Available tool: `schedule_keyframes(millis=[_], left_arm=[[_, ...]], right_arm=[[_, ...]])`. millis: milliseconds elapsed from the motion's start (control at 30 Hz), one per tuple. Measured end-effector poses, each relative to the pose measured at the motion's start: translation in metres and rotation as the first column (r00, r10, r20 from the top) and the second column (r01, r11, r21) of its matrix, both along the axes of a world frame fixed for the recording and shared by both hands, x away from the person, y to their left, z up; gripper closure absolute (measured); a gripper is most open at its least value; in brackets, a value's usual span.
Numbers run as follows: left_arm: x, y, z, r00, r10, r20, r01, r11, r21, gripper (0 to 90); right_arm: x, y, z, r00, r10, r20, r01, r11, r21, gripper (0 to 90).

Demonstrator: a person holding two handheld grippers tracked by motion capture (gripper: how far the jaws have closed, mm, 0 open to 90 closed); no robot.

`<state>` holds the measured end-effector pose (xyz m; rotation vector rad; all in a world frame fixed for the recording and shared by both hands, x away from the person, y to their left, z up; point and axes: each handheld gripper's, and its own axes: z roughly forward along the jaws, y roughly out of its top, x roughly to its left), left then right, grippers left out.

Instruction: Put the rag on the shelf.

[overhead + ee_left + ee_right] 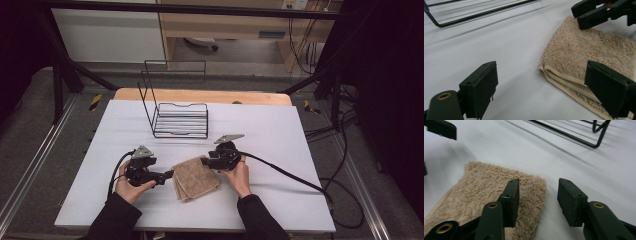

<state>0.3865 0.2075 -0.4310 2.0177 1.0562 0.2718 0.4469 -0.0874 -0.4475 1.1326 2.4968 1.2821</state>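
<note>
1. The person's forearms in dark sleeves come in at the bottom of the high view, nearest the camera, each hand holding tongs.
2. The white surface [280,130] carries everything and is the largest thing here.
3. A black wire rack [176,111] stands upright on the far part of the surface, well apart from the hands.
4. A folded tan towel [195,178] lies flat on the surface between the two hands, near its front middle.
5. The left tongs [169,174] lie low at the towel's left edge. Their jaws stand wide apart, one over bare surface and one over the towel's folded edge, clamping nothing.
6. The right tongs [204,161] are at the towel's far right corner. Their jaws are apart, one over the towel and one just beside it on the surface, with nothing pinched between them.
</note>
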Motion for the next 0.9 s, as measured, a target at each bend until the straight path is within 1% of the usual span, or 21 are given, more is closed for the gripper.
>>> schedule_keyframes(millis=[67, 100, 167, 233, 300, 333, 400, 433, 533, 600, 633, 700, 767, 833, 900], left_arm=[[0.001, 0.001, -0.001, 0.9999, 0.008, -0.011, -0.008, 0.9999, -0.007, 10.9], [0.002, 0.002, -0.002, 0.9998, 0.012, -0.016, -0.012, 0.9999, -0.009, 10.9], [0.003, 0.004, -0.002, 0.9995, 0.021, -0.024, -0.022, 0.9995, -0.021, 11.8], [0.005, 0.004, -0.002, 0.9993, 0.031, -0.022, -0.032, 0.9989, -0.033, 13.2], [0.008, 0.002, -0.001, 0.9989, 0.037, -0.029, -0.038, 0.9984, -0.041, 14.8], [0.009, 0.001, -0.001, 0.9987, 0.038, -0.033, -0.039, 0.9984, -0.04, 15.7], [0.012, -0.004, -0.001, 0.9985, 0.038, -0.04, -0.04, 0.9984, -0.04, 18.3], [0.013, -0.006, -0.002, 0.9984, 0.036, -0.044, -0.038, 0.9987, -0.033, 20.1], [0.019, -0.014, -0.004, 0.9973, 0.037, -0.063, -0.039, 0.9989, -0.024, 26.7], [0.024, -0.018, -0.005, 0.9965, 0.044, -0.072, -0.045, 0.9989, -0.013, 31.5], [0.026, -0.02, -0.006, 0.9963, 0.043, -0.074, -0.044, 0.999, -0.007, 34.8], [0.03, -0.024, -0.009, 0.9951, 0.037, -0.091, -0.039, 0.999, -0.021, 39.7], [0.032, -0.027, -0.012, 0.9936, 0.038, -0.106, -0.04, 0.9991, -0.014, 45.9], [0.033, -0.029, -0.015, 0.9922, 0.037, -0.119, -0.037, 0.9993, -0.002, 51.3], [0.032, -0.03, -0.016, 0.9916, 0.031, -0.125, -0.032, 0.9995, -0.005, 55.9]], right_arm=[[0.003, 0.004, -0.004, 1.0, 0.009, -0.002, -0.009, 0.9998, -0.017, 55.6], [0.003, 0.006, -0.006, 0.9999, 0.01, -0.005, -0.01, 0.9998, -0.016, 57.9], [0.003, 0.007, -0.008, 0.9993, 0.009, -0.035, -0.009, 1.0, 0.002, 65.6], [0.001, 0.008, -0.009, 0.9987, 0.017, -0.048, -0.016, 0.9998, 0.01, 74.4], [0.0, 0.007, -0.007, 0.9989, 0.014, -0.046, -0.014, 0.9999, -0.002, 81.9], [-0.001, 0.006, -0.005, 0.9991, 0.012, -0.04, -0.012, 0.9999, -0.005, 83.1], [-0.003, 0.005, -0.002, 0.9998, 0.005, -0.021, -0.006, 0.9998, -0.018, 84.0], [-0.005, 0.004, 0.0, 0.9999, 0.002, -0.011, -0.002, 0.9997, -0.023, 84.1], [-0.008, 0.002, 0.002, 1.0, -0.008, 0.004, 0.008, 0.9992, -0.04, 84.0], [-0.008, 0.001, 0.0, 0.9999, -0.011, 0.004, 0.011, 0.9986, -0.051, 83.6], [-0.007, 0.0, -0.001, 0.9999, -0.016, -0.004, 0.016, 0.9988, -0.046, 83.2], [-0.006, -0.001, -0.004, 0.9998, -0.022, -0.005, 0.022, 0.999, -0.038, 82.3], [-0.006, -0.002, -0.006, 0.9996, -0.026, -0.008, 0.026, 0.9992, -0.03, 81.2], [-0.006, -0.003, -0.006, 0.9997, -0.025, -0.004, 0.025, 0.9991, -0.035, 79.9], [-0.006, -0.003, -0.006, 0.9997, -0.023, -0.001, 0.023, 0.999, -0.038, 79.4]])
